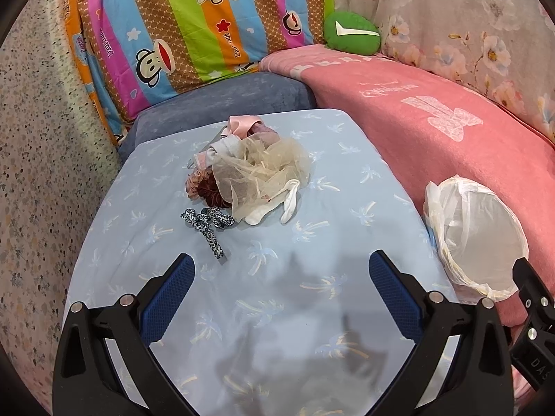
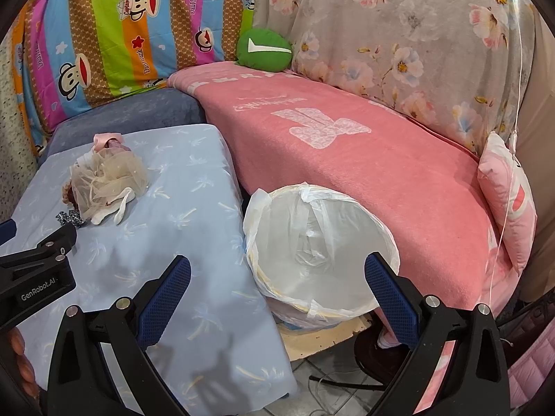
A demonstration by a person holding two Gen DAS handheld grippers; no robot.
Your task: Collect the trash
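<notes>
A desk (image 1: 312, 312) draped in a pale blue cloth printed with palm trees fills the foreground, and everything else is placed from it. Behind its far edge runs a grey-blue cushion (image 1: 225, 100), and behind that hangs a striped sheet (image 1: 180, 24) with cartoon monkey faces. To the desk's right lies a pink blanket (image 1: 433, 131) over a bench or sofa, with a green round cushion (image 1: 350, 31) at its far end and a floral cloth (image 1: 468, 24) hung behind it. A small pink pillow (image 2: 510, 201) leans at the blanket's right end, seen only in the right wrist view.

The trash sits as a loose pile (image 1: 256, 170) toward the desk's far half: cream netting bunched on top, pink satin ribbon behind it, white fabric tails trailing toward the camera, and a dark reddish ruffled piece on its left side. Just in front of the pile lies a leopard-print strip (image 1: 208, 225) (tied into a loose bow shape). A bin (image 2: 319, 260) lined with a white plastic bag stands against the desk's right edge, between desk and blanket.

The left tool (image 1: 281, 291) hangs over the desk's near half, fingers spread wide, holding nothing. The right tool (image 2: 277, 294) hangs over the desk's right edge and the bin, likewise wide and holding nothing
</notes>
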